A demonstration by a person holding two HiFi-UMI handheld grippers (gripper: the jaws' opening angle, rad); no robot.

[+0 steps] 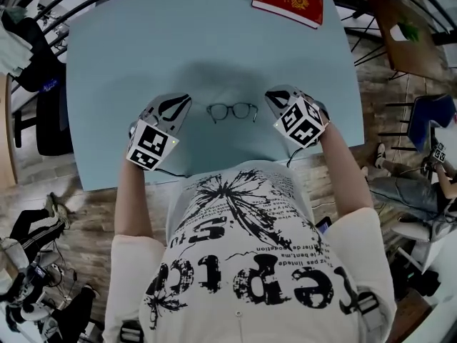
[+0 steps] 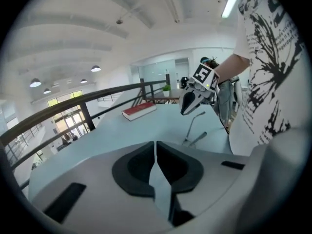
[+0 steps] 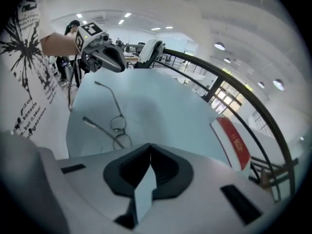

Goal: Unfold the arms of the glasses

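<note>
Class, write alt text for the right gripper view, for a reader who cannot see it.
Glasses lie on a pale blue table with both arms unfolded, just beyond the right gripper, whose jaws are shut and empty. The left gripper hovers past them; a red book lies at right.

A pale blue matte tabletop [image 1: 214,41] stands on a wood-plank floor [image 1: 389,102], and a dark metal railing [image 3: 243,99] runs past it. Beyond is a bright open hall with white ceiling beams [image 2: 122,18], round ceiling lamps [image 2: 35,83], a long strip light [image 2: 232,1] and glazed doors [image 2: 68,126].
</note>
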